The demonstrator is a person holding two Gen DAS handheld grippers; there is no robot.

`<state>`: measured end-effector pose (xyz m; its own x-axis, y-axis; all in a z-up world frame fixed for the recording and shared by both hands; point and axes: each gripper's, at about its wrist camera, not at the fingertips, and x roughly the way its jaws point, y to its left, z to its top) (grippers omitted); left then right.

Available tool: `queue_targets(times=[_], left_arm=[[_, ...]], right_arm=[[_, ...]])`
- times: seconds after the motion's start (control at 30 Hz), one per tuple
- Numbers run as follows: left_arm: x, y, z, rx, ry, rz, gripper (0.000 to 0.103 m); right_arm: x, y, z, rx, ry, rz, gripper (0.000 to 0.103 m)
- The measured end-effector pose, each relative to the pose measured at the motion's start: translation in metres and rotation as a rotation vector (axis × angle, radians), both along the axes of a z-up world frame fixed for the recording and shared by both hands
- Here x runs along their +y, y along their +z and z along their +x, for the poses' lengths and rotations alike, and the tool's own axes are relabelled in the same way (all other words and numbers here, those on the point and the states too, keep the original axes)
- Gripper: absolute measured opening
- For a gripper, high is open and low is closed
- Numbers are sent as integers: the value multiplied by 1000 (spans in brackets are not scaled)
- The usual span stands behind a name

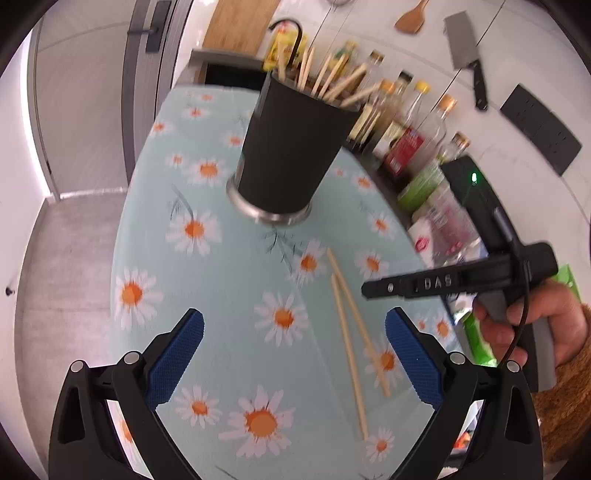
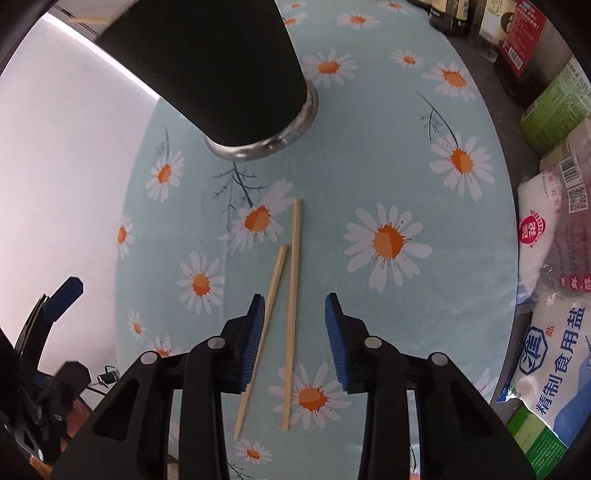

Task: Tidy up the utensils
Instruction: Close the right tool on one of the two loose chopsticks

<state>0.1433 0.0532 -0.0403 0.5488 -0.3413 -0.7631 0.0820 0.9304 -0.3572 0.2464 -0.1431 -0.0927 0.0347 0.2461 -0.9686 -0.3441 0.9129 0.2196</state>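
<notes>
On the daisy-print tablecloth [image 2: 369,155], at the left and far side of the right wrist view, stands the black utensil cup [image 2: 207,66] on its steel base; the left wrist view shows it already bristling with bamboo chopsticks [image 1: 332,79]. At the near left edge of the right wrist view the left gripper [image 1: 294,350] shows only as one blue-tipped finger, off past the cloth's left side. In its own view its fingers are spread wide with nothing between the pads, and it hangs above bare cloth.

Toward the middle lie the two loose chopsticks [image 2: 286,306], flat on the cloth and well apart from the cup. Their long axes run near to far, almost in line with the right gripper's fingers. The left stick slants, its near end splayed to the left, its far end coming close beside the right stick, so the pair forms a narrow V open toward the near side.

The right gripper [image 2: 294,314] points steeply down right over them. Its jaws stand partly parted and pinch nothing. The right stick lies in the gap between the blue pads; the left stick passes under or just beside the left pad [image 2: 255,332], and I cannot tell whether they touch.

The right hand [image 1: 532,332] is plainly the nearer one. The grasp likely turns on squeezing across the sticks' width, gathering both.

Farther right, salt bags [image 2: 554,369] and sauce bottles [image 2: 517,33] crowd the cloth's edge.
</notes>
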Motion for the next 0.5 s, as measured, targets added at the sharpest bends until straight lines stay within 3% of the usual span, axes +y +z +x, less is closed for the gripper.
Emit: queue_targets(times=[0.17,0.5], left_arm=[[-3,-19,1,93,-24,3,95],[1,-39,2,176,-24,20,95]], right_arm=[[9,-18,6,42,0,-34,29],[22,-26,10,40,26,-115,23]])
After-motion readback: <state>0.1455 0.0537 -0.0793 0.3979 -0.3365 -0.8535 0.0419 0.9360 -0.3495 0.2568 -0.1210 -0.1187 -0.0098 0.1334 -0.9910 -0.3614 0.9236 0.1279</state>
